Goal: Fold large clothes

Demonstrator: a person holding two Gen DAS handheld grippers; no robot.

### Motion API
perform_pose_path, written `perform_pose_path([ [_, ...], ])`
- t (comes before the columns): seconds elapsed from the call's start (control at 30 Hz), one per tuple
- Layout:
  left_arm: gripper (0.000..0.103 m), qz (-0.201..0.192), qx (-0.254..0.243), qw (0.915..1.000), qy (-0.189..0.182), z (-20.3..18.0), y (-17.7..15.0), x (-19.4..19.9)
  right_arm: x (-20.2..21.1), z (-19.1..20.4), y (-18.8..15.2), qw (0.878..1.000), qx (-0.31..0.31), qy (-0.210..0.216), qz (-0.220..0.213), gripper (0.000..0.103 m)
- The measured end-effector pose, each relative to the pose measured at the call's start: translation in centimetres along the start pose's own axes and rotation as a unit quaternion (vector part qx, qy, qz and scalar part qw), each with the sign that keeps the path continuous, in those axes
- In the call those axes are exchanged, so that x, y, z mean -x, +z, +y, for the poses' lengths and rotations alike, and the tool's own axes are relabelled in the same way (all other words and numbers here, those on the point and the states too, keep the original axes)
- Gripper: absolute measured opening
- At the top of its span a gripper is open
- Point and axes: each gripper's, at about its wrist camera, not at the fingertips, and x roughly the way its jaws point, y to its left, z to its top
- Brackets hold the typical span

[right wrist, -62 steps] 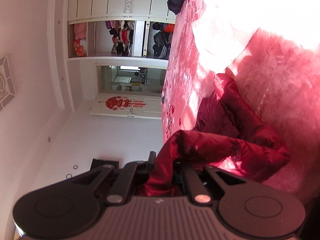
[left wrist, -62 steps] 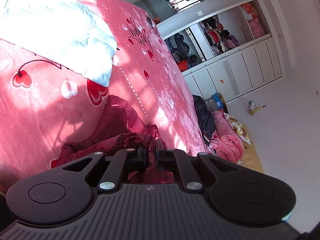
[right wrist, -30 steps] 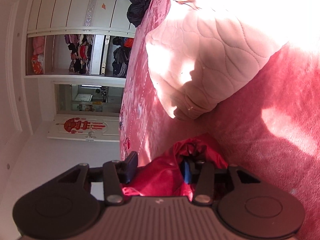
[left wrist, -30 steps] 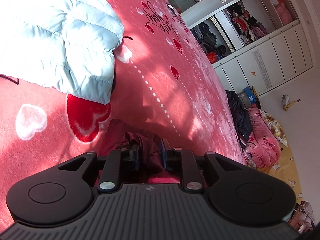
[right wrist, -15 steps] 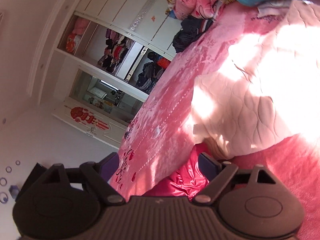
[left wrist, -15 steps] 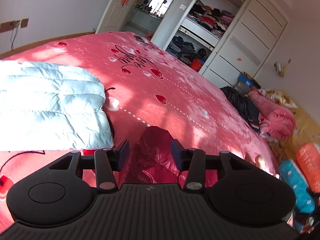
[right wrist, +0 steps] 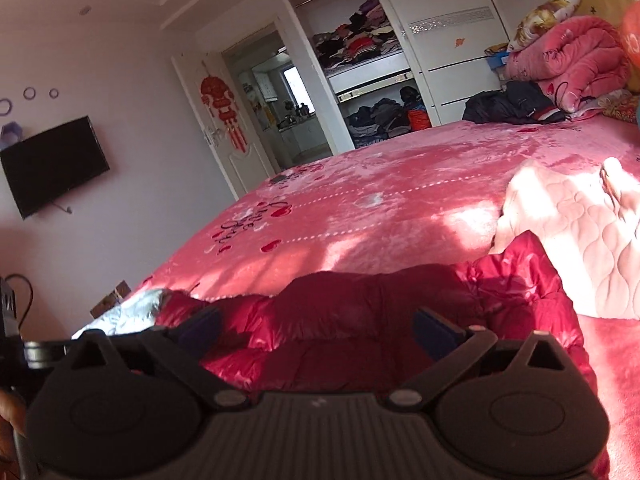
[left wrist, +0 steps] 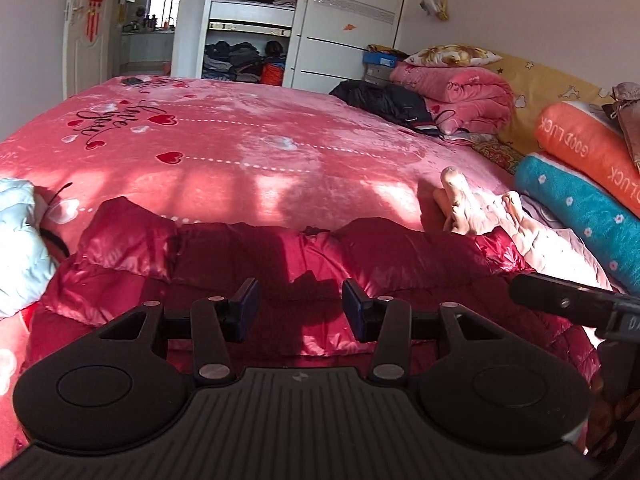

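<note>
A shiny dark red puffer jacket lies folded across the near edge of the pink bed. It also shows in the right wrist view. My left gripper is open and empty, just above the jacket's near side. My right gripper is wide open and empty above the same jacket. Part of the right gripper's body shows at the right edge of the left wrist view.
A light blue puffer jacket lies left of the red one. A pale pink quilted garment lies to its right. Rolled orange and teal bedding, a pink blanket and a black garment sit beyond. An open wardrobe stands behind.
Both grippers were shut on the red jacket, carried it down onto the bed, then opened and let it go. Both views have swung upright and pulled back.
</note>
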Motion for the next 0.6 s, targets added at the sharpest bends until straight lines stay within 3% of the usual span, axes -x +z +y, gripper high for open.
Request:
perform_pose_path([
  [0.23, 0.053, 0.001, -0.028, 0.9996, 0.005, -1.1, -1.0, -2.9, -4.5, 0.0, -2.0, 0.997, 0.063, -0.019, 0.031, 0.101],
  [0.6, 0.059, -0.007, -0.004, 0.9973, 0.073, 1.5, -1.4, -7.3, -8.2, -3.7, -1.9, 0.994, 0.023, -0.095, 0.047, 0.101],
])
